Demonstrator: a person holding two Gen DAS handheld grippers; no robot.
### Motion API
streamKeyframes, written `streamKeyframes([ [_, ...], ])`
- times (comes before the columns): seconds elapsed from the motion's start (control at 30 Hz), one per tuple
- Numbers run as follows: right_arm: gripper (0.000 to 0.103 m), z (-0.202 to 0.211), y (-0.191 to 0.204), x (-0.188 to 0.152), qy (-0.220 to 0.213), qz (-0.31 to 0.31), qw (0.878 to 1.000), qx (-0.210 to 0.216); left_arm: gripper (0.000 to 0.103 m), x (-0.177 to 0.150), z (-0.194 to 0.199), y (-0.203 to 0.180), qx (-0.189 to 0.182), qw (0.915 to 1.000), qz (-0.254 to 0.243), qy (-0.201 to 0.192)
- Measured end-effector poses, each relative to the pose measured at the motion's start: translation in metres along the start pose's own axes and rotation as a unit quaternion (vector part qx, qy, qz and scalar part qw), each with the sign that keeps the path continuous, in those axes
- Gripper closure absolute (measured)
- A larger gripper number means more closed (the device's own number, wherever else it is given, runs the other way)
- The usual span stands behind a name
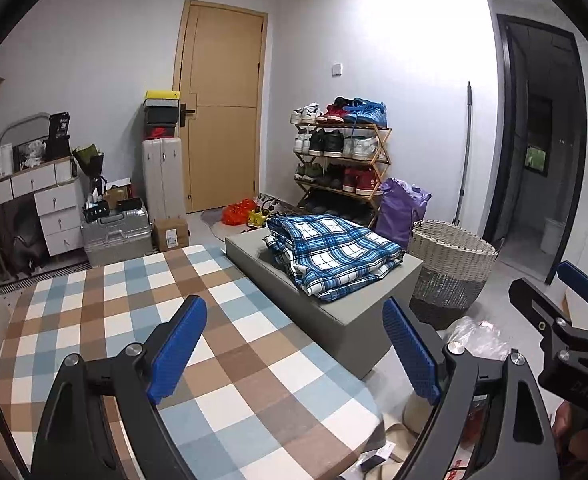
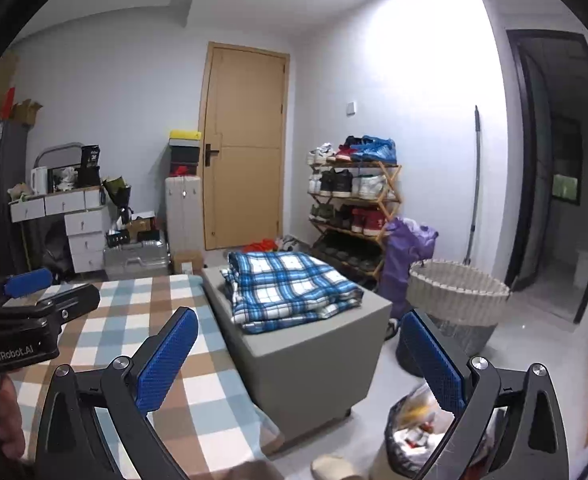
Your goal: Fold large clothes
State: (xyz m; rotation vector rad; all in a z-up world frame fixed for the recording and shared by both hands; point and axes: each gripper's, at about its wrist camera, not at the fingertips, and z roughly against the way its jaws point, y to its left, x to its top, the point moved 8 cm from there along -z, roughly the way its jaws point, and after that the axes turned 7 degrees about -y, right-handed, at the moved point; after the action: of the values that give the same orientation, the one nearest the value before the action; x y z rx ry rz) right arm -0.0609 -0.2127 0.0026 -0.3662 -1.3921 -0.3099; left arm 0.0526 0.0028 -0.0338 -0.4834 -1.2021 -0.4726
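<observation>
Slipper [image 2: 330, 466] in right view, floor grate [image 1: 34, 276] left

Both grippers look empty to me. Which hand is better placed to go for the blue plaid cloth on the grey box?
Right, probably, by a small margin. In the right wrist view the blue plaid cloth on the grey box sits between the open right gripper. The left gripper, open too, hangs over the checkered bed.
</observation>
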Motion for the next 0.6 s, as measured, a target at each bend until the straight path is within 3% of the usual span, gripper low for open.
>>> streamKeyframes([
  [0.2, 0.000, 0.006, -0.004, -0.002, -0.001, -0.027, 1.000, 0.009, 0.016, -0.004, -0.001, -0.002, 0.003, 0.9998, 0.019, -0.005],
  [0.6, 0.000, 0.008, -0.008, -0.007, -0.007, -0.032, 0.999, 0.007, 0.016, -0.009, 0.001, -0.015, 0.014, 0.9999, 0.006, -0.006],
])
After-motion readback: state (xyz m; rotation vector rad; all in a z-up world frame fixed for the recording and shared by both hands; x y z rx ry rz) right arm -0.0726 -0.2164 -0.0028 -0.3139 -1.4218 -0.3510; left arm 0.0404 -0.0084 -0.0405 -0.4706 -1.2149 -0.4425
